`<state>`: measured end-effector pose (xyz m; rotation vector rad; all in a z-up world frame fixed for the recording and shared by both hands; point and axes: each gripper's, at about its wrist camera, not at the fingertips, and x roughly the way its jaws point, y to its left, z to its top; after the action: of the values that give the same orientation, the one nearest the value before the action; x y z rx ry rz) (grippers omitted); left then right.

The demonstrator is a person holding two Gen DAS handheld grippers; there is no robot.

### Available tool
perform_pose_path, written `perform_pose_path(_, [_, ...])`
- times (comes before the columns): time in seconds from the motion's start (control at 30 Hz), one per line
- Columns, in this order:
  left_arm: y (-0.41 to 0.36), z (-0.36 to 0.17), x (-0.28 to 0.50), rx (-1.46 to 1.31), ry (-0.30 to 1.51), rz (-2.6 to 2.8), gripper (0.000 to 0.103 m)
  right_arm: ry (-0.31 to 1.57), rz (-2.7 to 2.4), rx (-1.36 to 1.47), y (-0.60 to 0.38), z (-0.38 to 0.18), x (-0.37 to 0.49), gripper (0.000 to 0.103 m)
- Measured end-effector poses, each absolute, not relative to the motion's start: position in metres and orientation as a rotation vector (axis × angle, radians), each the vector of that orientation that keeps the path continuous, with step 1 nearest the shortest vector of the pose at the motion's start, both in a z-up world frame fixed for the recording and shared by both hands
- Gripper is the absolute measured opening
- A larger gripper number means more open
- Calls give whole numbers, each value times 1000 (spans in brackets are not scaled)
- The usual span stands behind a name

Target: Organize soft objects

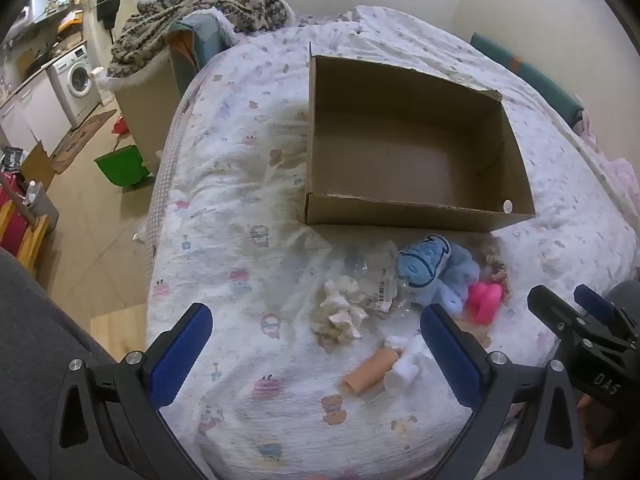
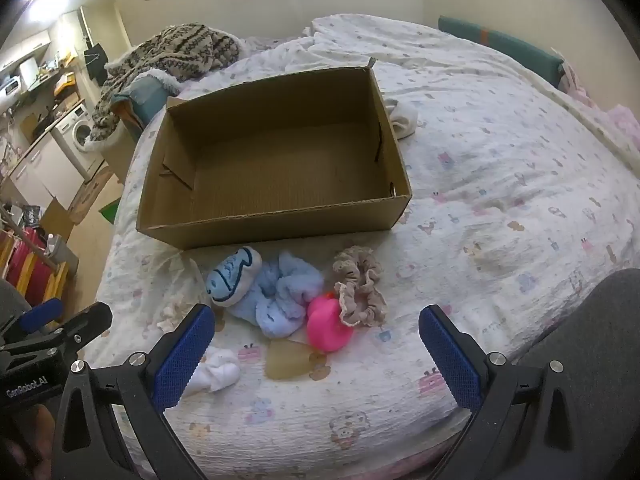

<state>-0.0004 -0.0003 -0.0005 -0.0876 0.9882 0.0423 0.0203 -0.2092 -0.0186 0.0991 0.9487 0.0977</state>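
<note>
An empty open cardboard box point(image 1: 404, 208) point(image 2: 280, 224) sits on the bed. In front of it lie soft items: a blue plush slipper point(image 1: 430, 268) point(image 2: 256, 292), a pink rubber duck point(image 1: 484, 300) point(image 2: 326, 326), a cream scrunchie point(image 1: 340, 312), a beige scrunchie point(image 2: 360, 284), a tan tube point(image 1: 370, 370) and white cotton pieces point(image 1: 404, 364) point(image 2: 218, 372). My left gripper point(image 1: 316, 364) is open and empty, hovering short of the pile. My right gripper point(image 2: 312, 364) is open and empty, just before the duck; it also shows in the left wrist view point(image 1: 568, 312).
A white sock point(image 2: 404, 118) lies behind the box's right corner. A clear plastic wrapper point(image 1: 376, 276) lies beside the slipper. A patterned blanket point(image 1: 192, 12) is heaped at the bed's far left. A green bin point(image 1: 122, 168) stands on the floor left of the bed.
</note>
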Motion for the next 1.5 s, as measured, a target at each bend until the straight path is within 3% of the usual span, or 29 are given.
perform_pose_path(1.5, [3, -6, -1, -93, 1007, 70, 103, 958, 91, 97, -210, -20, 22, 103])
